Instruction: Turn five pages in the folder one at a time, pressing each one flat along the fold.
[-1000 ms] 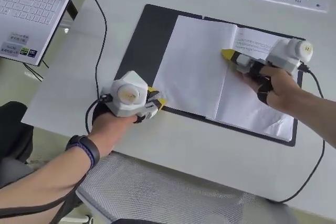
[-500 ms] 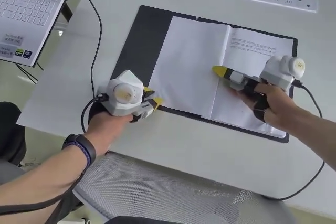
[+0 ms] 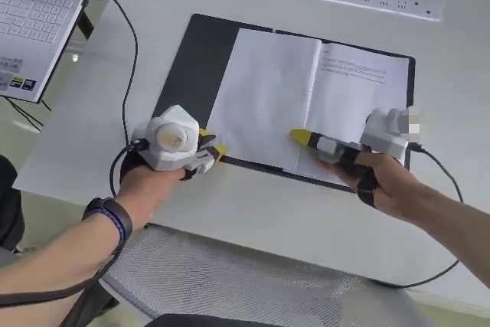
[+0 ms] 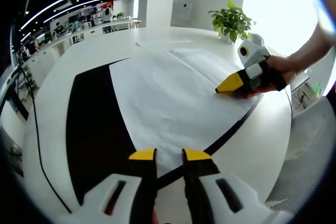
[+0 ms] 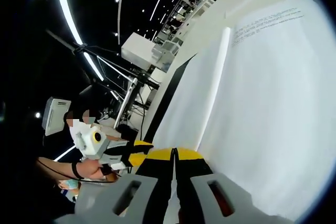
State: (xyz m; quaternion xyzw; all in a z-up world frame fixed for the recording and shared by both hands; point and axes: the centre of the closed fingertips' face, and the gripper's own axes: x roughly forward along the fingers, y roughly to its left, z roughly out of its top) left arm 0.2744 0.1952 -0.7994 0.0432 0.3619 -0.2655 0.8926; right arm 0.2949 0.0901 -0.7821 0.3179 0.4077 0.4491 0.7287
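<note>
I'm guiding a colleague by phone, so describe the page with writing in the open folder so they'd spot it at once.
On the white table lies an open black folder. Of its two facing sheets, it is the printed page on the side of the right tongs. It alone carries small print near its top; the blank page beside it has none.

Plain white table (image 3: 253,212), with the open black folder (image 3: 200,59) lying flat on it, just ahead of the left gripper (image 3: 216,149) and under the right gripper (image 3: 298,136). A power strip (image 3: 375,0) sits well beyond the right one, and a black cable (image 3: 132,44) trails off on the left one's outer side.
</note>
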